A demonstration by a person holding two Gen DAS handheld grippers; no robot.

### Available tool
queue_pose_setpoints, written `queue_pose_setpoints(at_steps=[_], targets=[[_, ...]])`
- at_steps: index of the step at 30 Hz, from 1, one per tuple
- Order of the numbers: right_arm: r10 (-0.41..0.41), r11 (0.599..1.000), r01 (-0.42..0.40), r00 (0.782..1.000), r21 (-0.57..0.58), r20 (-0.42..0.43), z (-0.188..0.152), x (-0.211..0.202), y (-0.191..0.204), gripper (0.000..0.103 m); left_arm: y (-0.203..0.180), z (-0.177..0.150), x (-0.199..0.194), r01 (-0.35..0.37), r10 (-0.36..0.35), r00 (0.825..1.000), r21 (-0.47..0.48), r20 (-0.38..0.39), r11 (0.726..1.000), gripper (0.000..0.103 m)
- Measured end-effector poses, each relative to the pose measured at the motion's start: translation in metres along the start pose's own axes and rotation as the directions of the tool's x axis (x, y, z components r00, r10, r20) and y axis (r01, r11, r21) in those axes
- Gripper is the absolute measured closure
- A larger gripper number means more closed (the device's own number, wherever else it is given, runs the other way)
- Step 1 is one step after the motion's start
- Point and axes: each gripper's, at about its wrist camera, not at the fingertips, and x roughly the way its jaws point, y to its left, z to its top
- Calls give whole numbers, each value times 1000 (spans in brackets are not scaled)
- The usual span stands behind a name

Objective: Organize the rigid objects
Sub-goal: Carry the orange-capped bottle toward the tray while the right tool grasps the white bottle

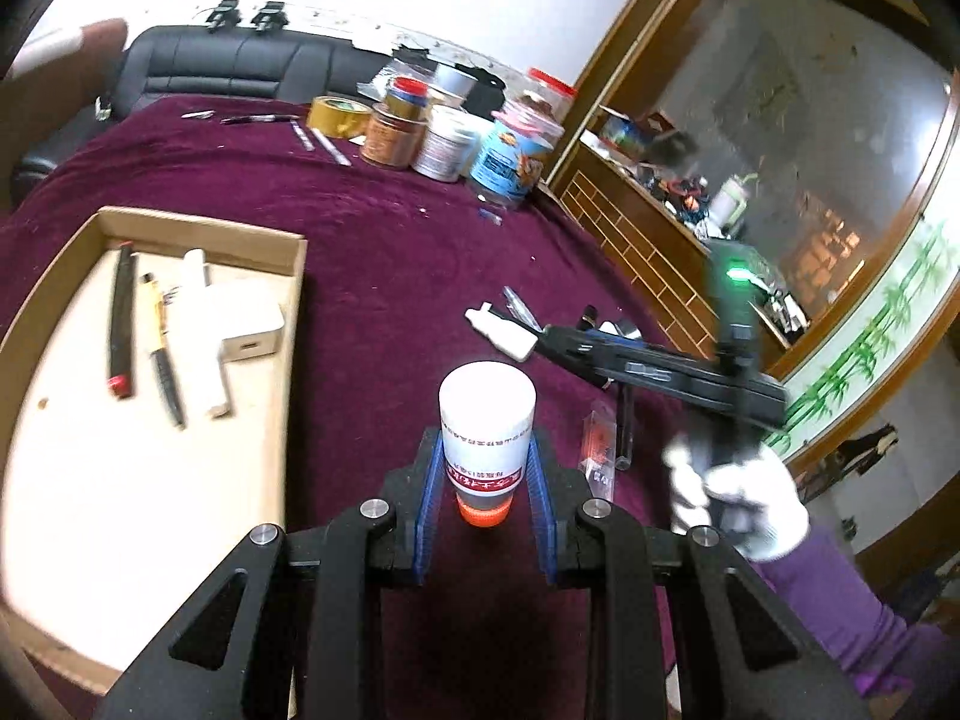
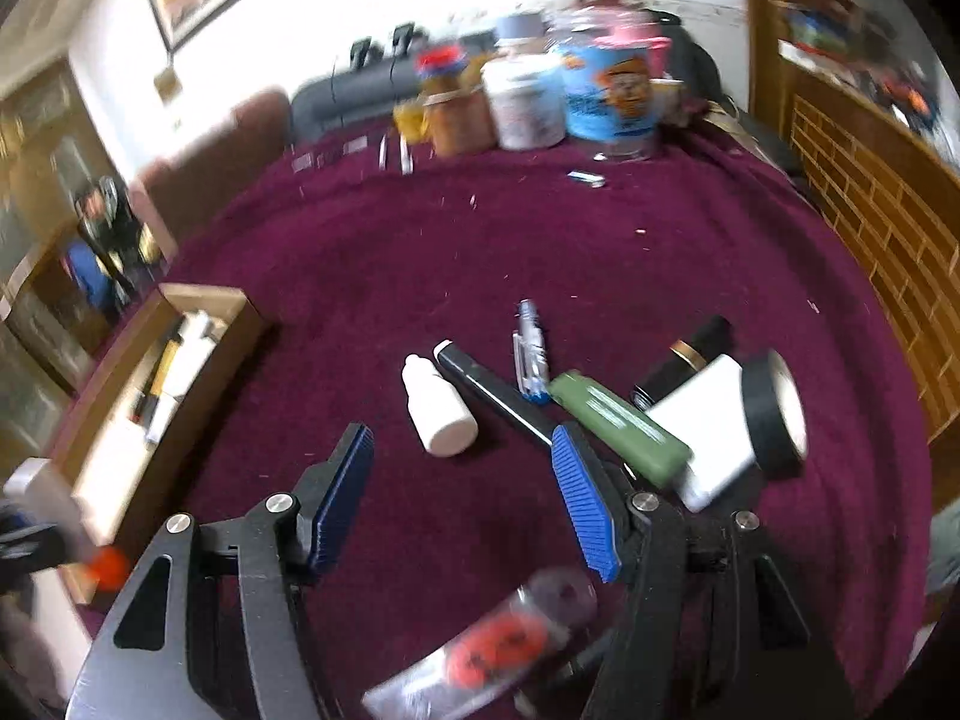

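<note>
Left wrist view shows the left gripper pinching a white tube with an orange cap between its blue pads, held above the maroon cloth just right of the cardboard tray, which holds a white charger block, a black pen and a yellow-and-black pen. Right wrist view shows the right gripper with its jaws spread and nothing between them, well right of the tray, over a white dropper bottle, a black marker, a green lighter and a roll of black tape lying on the cloth. A white-gloved hand grips that gripper's handle.
</note>
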Motion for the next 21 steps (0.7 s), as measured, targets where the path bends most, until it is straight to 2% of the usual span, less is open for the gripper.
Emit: queue_pose_setpoints(at_steps=[2, 5, 8, 11, 13, 16, 21], targets=[[-18, 999, 18, 1000, -34, -25, 3, 16, 10, 44, 9, -1, -11, -11, 11, 1000, -10, 15, 1000, 80], [-29, 996, 25, 998, -85, -48, 8, 34, 27, 53, 24, -1, -24, -19, 20, 999, -26, 37, 999, 80], [-52, 991, 41, 994, -124, -91, 9, 51, 41, 54, 41, 0, -35, -36, 38, 997, -47, 62, 998, 80], [-34, 992, 15, 987, -124, -156, 6, 67, 48, 57, 58, 0, -42, -36, 42, 996, -77, 79, 996, 80], [-60, 989, 38, 987, -144, -151, 6, 68, 52, 57, 69, 0, -43, -36, 45, 995, -99, 84, 994, 80], [-56, 994, 40, 985, -100, -164, 12, 70, 50, 57, 84, 1, -45, -37, 50, 995, -136, 89, 990, 80], [-1, 999, 10, 984, 50, -179, 21, 73, 34, 60, 105, -1, -55, -74, 93, 990, -176, 104, 982, 80]])
